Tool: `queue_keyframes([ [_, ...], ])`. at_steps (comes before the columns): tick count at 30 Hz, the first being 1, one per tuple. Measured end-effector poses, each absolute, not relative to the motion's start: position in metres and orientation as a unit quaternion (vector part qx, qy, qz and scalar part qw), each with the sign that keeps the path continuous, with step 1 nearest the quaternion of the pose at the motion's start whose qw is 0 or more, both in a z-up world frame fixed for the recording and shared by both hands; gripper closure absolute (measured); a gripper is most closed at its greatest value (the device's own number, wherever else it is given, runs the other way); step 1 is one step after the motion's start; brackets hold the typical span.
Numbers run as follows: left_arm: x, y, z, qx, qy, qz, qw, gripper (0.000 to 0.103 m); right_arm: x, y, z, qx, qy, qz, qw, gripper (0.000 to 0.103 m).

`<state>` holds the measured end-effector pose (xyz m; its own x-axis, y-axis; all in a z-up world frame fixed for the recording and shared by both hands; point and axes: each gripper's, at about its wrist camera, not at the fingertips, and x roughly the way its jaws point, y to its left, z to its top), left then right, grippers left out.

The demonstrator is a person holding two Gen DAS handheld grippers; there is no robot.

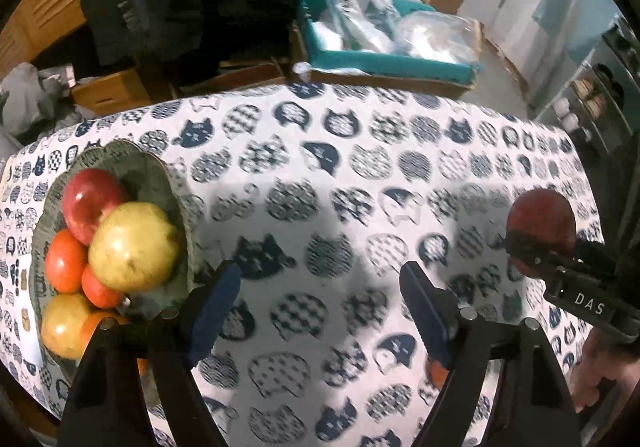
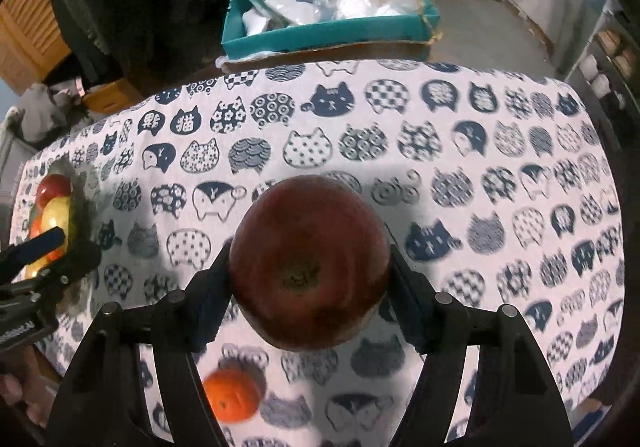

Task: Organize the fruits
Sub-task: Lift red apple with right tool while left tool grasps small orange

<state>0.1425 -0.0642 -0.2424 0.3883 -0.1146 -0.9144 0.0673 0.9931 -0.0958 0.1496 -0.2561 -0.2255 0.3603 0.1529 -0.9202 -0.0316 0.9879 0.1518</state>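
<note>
Right gripper (image 2: pixel 310 279): I have its two fingers pressed on either side of a dark red apple (image 2: pixel 310 267), stem end facing the camera; the apple hangs clear above the tablecloth (image 2: pixel 400 119)
Left gripper (image 1: pixel 320 311): jaws stand partly apart with nothing between them, only cloth below
Bowl (image 1: pixel 160 175): sits at the left edge of the tabletop, just beside my left gripper; it already carries a red apple (image 1: pixel 90 199), a yellow apple (image 1: pixel 134 247), a second yellow fruit and several small orange ones, piled close to the rim
Loose fruit: one orange (image 2: pixel 232 395) lies on the cloth toward the near edge, under my right gripper and well apart from the bowl
Step in hand, as I judge it: carry the held apple across to the bowl at the left edge
How to do it well: I should keep the grip steady and level, travel above rim height, and come down on the barest patch, which looks to be the far side of the bowl
Risk: the pile is high, so a drop from above could knock a fruit out; lower until it rests, then open
Left gripper duty: hold it out of the path, or send it to the orange
</note>
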Motion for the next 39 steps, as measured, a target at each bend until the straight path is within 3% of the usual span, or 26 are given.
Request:
queue_keyframes([
  [27,0.083,-0.167,-0.289,0.026,0.608,-0.125,0.784,0.018,0.056,-0.323,-0.227,0.076,0.564,0.006,0.822,0.032],
  [30,0.083,-0.17,-0.296,0.027,0.614,-0.129,0.778,0.028,0.056,-0.325,-0.231,0.079,0.566,0.004,0.821,0.032],
  [35,0.081,-0.173,-0.301,0.021,0.62,-0.15,0.77,0.054,0.058,-0.325,-0.232,0.083,0.566,0.004,0.82,0.032],
  [39,0.08,-0.176,-0.298,0.031,0.614,-0.153,0.774,0.057,0.059,-0.323,-0.232,0.081,0.564,0.006,0.822,0.032],
])
